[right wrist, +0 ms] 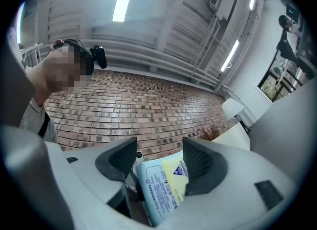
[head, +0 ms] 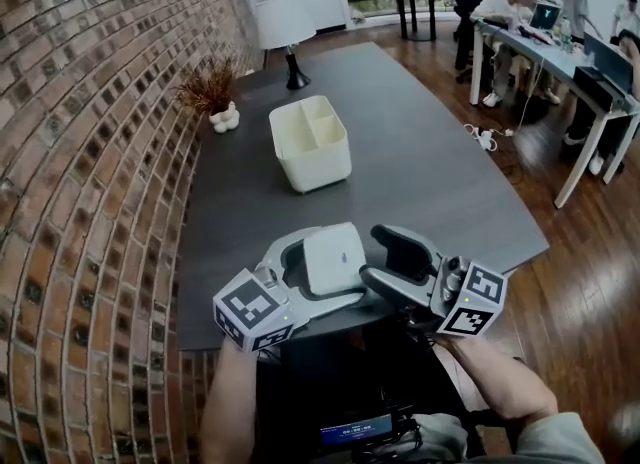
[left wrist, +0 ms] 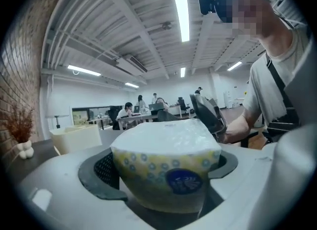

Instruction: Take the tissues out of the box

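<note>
**Risks.** The tissue pack [head: 334,257] is clear of the box [head: 312,167] and held in the air just past the near edge of the table [head: 420,172], close to my body. The box stands well apart, farther up the table, and its compartments look empty from the head view. I judge the main hazard to be a drop. The pack is soft, and the grip sits on its printed lower half, so it could squeeze out if pressure eases. It would then fall to the floor, not onto the table. A second hazard is a clash between the two tools, which are crowded together around the pack. A careless closing of the right one could tear the wrapper or lever the pack loose.

**Left gripper** [left wrist: 163,184]. The jaws are closed partway, one dark pad against each side of the pack. The hold looks firm.

**Right gripper** [right wrist: 159,164]. The jaws stand apart and are not clamping. One end of the pack reaches into the gap and lies close against one pad. I cannot confirm contact.
</note>
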Demonstrator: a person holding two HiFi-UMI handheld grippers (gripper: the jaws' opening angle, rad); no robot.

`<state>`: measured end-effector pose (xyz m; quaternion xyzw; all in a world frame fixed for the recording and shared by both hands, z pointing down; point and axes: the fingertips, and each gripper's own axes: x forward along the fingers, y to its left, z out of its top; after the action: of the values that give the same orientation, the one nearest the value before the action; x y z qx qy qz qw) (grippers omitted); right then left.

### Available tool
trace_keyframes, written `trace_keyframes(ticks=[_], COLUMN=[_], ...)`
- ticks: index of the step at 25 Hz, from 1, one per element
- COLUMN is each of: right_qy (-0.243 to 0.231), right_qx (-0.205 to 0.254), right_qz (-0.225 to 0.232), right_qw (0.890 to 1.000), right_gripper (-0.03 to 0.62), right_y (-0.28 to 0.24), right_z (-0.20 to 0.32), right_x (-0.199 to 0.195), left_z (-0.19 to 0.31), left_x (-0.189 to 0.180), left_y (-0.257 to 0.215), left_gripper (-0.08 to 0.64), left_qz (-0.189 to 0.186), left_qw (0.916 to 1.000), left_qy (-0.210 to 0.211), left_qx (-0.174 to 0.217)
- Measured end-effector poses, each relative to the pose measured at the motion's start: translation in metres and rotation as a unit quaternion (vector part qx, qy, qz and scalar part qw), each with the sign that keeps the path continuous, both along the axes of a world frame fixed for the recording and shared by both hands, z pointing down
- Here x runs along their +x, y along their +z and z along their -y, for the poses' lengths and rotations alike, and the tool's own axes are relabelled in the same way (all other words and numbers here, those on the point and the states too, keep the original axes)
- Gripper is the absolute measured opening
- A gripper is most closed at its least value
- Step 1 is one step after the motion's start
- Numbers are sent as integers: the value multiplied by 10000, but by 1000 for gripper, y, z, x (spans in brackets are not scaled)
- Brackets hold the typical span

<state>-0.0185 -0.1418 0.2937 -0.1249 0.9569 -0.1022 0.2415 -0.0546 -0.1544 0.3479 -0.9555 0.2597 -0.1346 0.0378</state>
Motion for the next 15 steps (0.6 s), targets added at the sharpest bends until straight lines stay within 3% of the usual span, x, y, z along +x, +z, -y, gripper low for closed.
trace_keyframes(ticks=[3,6,8,11,15], right_qy=[277,346,320,269,203], right_qx=[-111,-241,-213,-101,-8], right_qz=[123,207,217,212,169], right_qw=[9995,9989,9990,9994,9997], right_gripper=[302,301,301,299,299], right_y=[-2,-2,-3,-7,-8], right_z=[12,16,13,6,-1], right_x=[13,16,15,13,8], left_z=[22,38,39,36,33], left_x=[-33,-74,-90,-99,-99], left_y=[-34,-85,-111,-135,-152], left_gripper=[472,472,472,472,472], left_qz=[-546,-1254,-1527,-1592,-1521], left_qw=[9956,9760,9619,9486,9405], left_qy=[-690,-1545,-1899,-2165,-2302], left_qx=[332,885,1244,1671,1983])
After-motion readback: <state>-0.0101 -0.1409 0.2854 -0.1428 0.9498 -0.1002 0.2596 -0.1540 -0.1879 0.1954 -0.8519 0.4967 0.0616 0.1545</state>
